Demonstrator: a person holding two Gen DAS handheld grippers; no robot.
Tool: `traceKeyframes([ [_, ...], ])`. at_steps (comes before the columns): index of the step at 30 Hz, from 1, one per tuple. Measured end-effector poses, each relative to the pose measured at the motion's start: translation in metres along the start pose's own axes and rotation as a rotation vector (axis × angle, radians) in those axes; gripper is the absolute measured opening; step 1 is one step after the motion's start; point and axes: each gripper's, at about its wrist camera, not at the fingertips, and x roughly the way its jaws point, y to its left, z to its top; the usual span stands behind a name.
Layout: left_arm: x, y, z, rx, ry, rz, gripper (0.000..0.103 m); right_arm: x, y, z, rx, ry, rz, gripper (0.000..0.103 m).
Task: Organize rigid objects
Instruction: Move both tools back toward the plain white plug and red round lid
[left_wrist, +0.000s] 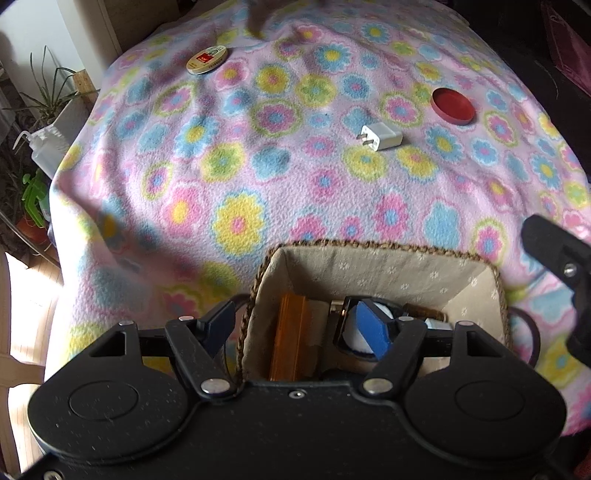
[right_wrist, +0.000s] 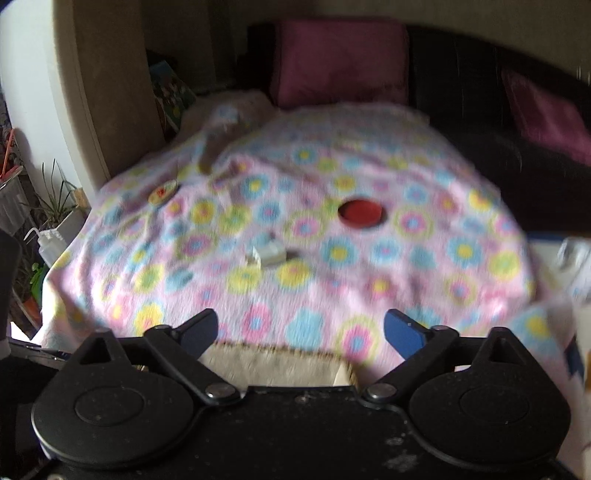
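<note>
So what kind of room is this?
Probably a living room at home: a flowery fleece blanket covers a table or couch, dark red cushions sit on a dark sofa behind, and potted plants stand by the wall.

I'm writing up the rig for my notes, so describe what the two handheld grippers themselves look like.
Both look alike. The left gripper has a matte black, speckled body with two round raised discs, black linkage arms joined by silver pivot screws, and flat blue finger pads. The right gripper shows the same black body, silver screws and blue pads. No cables, markings or sleeves are visible.
</note>
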Motion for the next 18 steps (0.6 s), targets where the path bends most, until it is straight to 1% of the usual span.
traceKeyframes([
  [2, 0.003, 0.000, 0.012, -0.013, 0.007, -0.011, 0.068, 0.000, -0.002, 0.010, -0.016, -0.070, -0.015, 0.103],
  [4, 0.006, -0.002, 0.023, -0.019, 0.006, -0.012, 0.068, 0.004, -0.005, 0.019, 0.000, -0.125, -0.042, 0.103],
  [5, 0.008, -0.004, 0.029, -0.019, 0.003, -0.010, 0.068, 0.007, -0.010, 0.023, 0.021, -0.140, -0.059, 0.103],
  [6, 0.010, -0.006, 0.034, -0.018, 0.001, -0.007, 0.068, 0.013, -0.014, 0.028, 0.045, -0.135, -0.070, 0.103],
  [7, 0.012, -0.007, 0.039, -0.017, -0.001, -0.005, 0.068, 0.020, -0.019, 0.032, 0.069, -0.116, -0.071, 0.103],
  [10, 0.020, -0.015, 0.058, -0.016, -0.005, -0.005, 0.068, 0.052, -0.032, 0.045, 0.135, 0.003, -0.047, 0.102],
  [11, 0.023, -0.018, 0.063, -0.017, -0.004, -0.006, 0.068, 0.062, -0.034, 0.048, 0.146, 0.028, -0.051, 0.102],
  [14, 0.035, -0.028, 0.082, -0.024, 0.002, -0.015, 0.069, 0.083, -0.040, 0.055, 0.139, 0.057, -0.085, 0.102],
  [16, 0.046, -0.036, 0.093, -0.032, 0.012, -0.020, 0.069, 0.094, -0.043, 0.058, 0.124, 0.067, -0.092, 0.101],
  [18, 0.058, -0.044, 0.105, -0.048, 0.026, -0.028, 0.069, 0.105, -0.046, 0.062, 0.117, 0.081, -0.104, 0.099],
])
